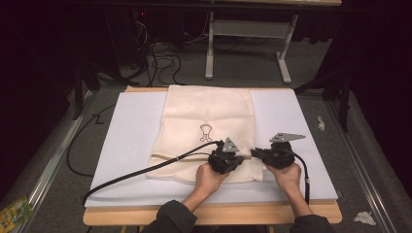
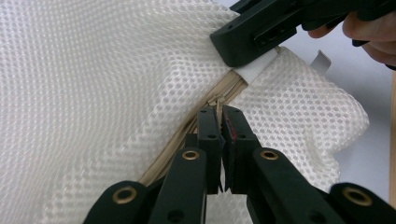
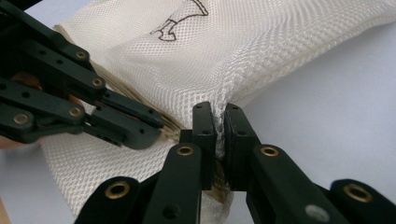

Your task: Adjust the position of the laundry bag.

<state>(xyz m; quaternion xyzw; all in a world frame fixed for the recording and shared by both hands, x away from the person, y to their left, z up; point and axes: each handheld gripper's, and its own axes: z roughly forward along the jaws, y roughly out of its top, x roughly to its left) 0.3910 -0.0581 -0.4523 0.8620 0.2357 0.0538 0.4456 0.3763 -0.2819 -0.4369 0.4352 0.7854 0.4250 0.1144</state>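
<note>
A: Where is the bag (image 1: 209, 131) lying?
B: On the white mat (image 1: 131, 141), mid-table, bare mat showing on both sides.
A: And the grippers?
B: The left gripper (image 2: 222, 122) is pinching the tan zipper (image 2: 205, 112). The right gripper (image 3: 219, 122) is clamping the bag's bunched edge.
A: Texture?
B: Cream mesh, honeycombed, puckering at both grips.

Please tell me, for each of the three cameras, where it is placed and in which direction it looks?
High view: above the person's side, looking forward and down on the table; forearms and hands show.
Left gripper view: rides the left gripper, looking along its jaws shut on the zipper pull of the mesh bag.
Right gripper view: rides the right gripper, jaws pinching the bag's edge.
All share the bag and both grippers.
</note>
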